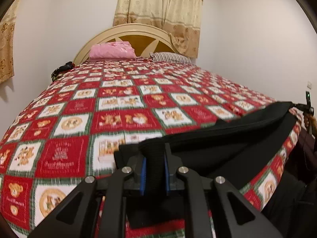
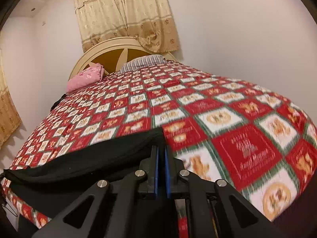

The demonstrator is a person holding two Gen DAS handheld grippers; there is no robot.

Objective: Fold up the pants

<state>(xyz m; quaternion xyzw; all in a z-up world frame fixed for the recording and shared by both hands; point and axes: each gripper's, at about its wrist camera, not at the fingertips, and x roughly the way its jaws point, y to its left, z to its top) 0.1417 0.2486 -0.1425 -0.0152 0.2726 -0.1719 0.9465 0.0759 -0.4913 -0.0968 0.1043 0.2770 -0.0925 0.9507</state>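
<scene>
1. Pants [image 1: 227, 134] of black cloth hang stretched between the two claws over the near edge of the bed [image 1: 118, 103]; in the left wrist view they run from the lower middle of the frame up to the right edge.
2. Left claw [image 1: 155, 166], at the lower middle of the left wrist view, is clenched on a thick bunched fold of the pants, the blue pads pressing on both sides of it.
3. At the far right edge of that view the right claw shows small and dark where the cloth ends; its jaws are too small to read there.
4. In the right wrist view the pants [image 2: 83, 158] sag from the lower left of the frame across to the right claw [image 2: 162, 154] at the lower middle.
5. That claw is closed nearly tight, its blue pads almost meeting, with the cloth's edge pinched at its tips.
6. A red, white and green checked quilt with bear prints covers the bed.
7. Toward the top of both views lie a pink pillow [image 1: 112, 50] and a striped pillow [image 1: 170, 58] against a cream headboard [image 1: 136, 29], with a beige curtain [image 1: 158, 6] above.
</scene>
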